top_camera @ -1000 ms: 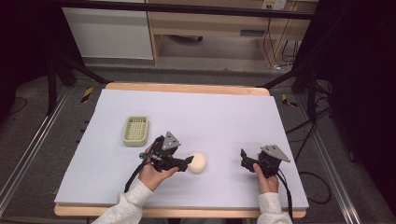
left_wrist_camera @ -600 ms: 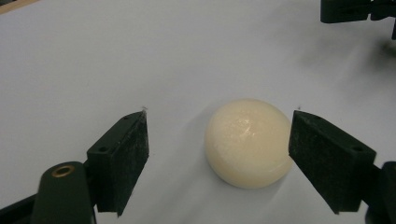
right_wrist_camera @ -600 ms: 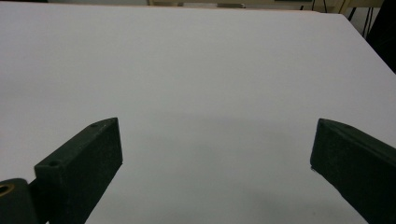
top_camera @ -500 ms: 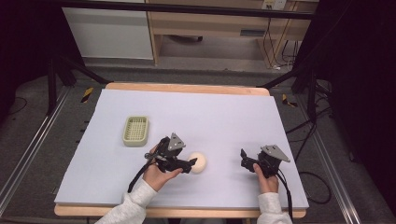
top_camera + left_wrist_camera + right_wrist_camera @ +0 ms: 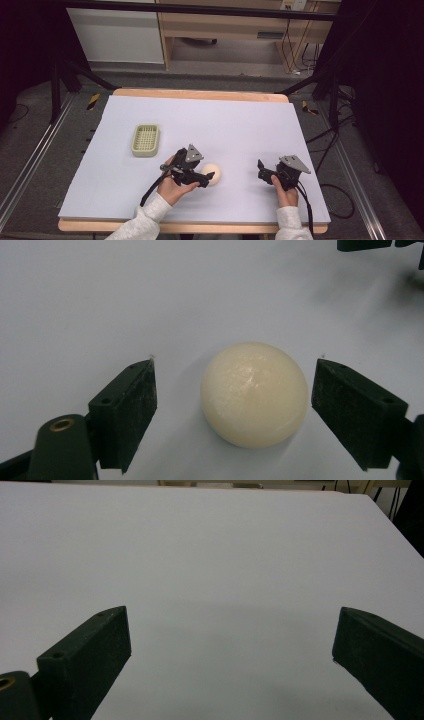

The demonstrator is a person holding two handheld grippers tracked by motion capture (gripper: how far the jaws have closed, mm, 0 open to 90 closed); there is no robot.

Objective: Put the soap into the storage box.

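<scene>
Left tool (image 5: 232,405), jaws apart, has advanced since a second ago to straddle the cream ball (image 5: 254,394); closing seems next. Right tool (image 5: 267,172) rests open.

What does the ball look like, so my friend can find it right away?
Look at the big pale sheet on the table, near its front edge. Between the open left tongs sits the ball: smooth, round and cream, unlike the ribbed green tray further back.
</scene>
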